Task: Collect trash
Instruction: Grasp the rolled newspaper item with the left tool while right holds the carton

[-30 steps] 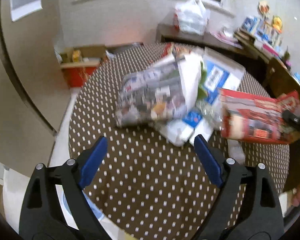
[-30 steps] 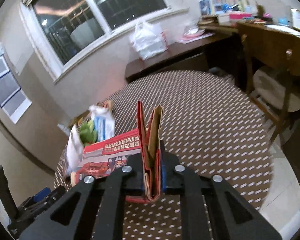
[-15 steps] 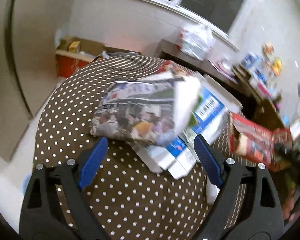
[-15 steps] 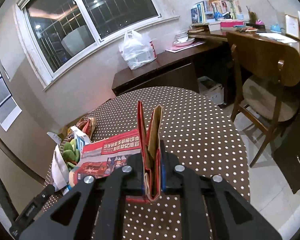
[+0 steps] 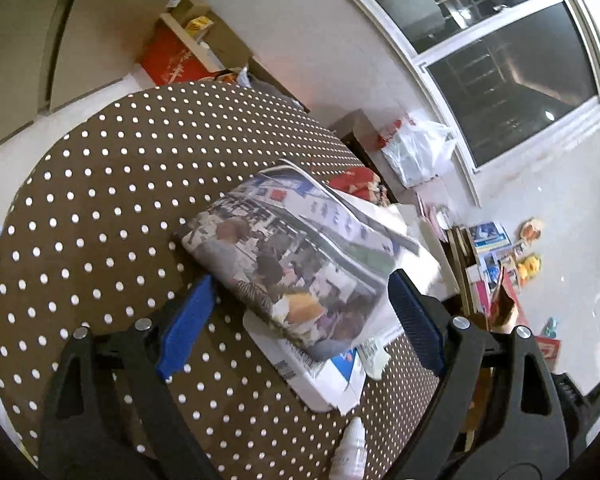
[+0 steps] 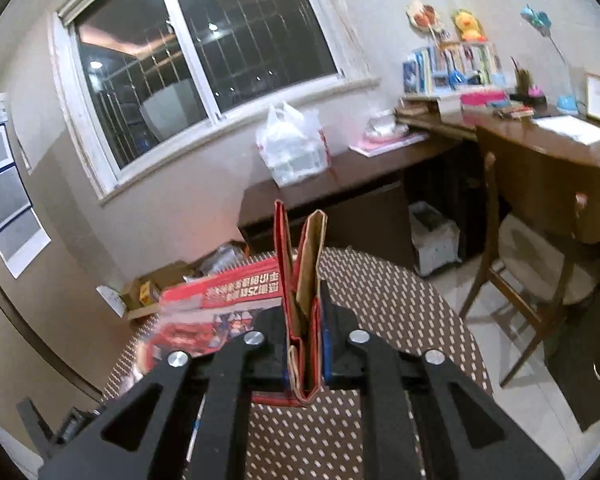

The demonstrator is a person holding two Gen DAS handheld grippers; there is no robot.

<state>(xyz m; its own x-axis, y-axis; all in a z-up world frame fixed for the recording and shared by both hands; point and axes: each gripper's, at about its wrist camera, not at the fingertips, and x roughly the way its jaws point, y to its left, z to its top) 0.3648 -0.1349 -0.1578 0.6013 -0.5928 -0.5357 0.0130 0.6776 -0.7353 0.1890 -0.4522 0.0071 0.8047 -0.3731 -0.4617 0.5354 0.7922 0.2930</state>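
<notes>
A folded newspaper [image 5: 296, 264] lies on top of a flattened white and blue carton [image 5: 320, 376] on the round dotted table [image 5: 100, 200]. My left gripper [image 5: 296, 320] is open, its blue pads on either side of the newspaper's near end. A small white bottle [image 5: 352, 452] stands on the table below it. My right gripper [image 6: 306, 344] is shut on a red paper bag [image 6: 220, 312] and holds it above the table [image 6: 380, 280]. The bag's edge also shows at the right of the left wrist view [image 5: 504, 304].
A red snack wrapper [image 5: 356, 180] lies behind the newspaper. A white plastic bag [image 6: 296, 148] sits on a dark desk [image 6: 380, 168] under the window. A wooden chair [image 6: 540, 232] stands to the right. Cardboard boxes [image 5: 188, 44] sit on the floor by the wall.
My left gripper has come closer to the newspaper, which now lies between its open fingers. My right gripper has lifted and tilted up with the red bag still in it.
</notes>
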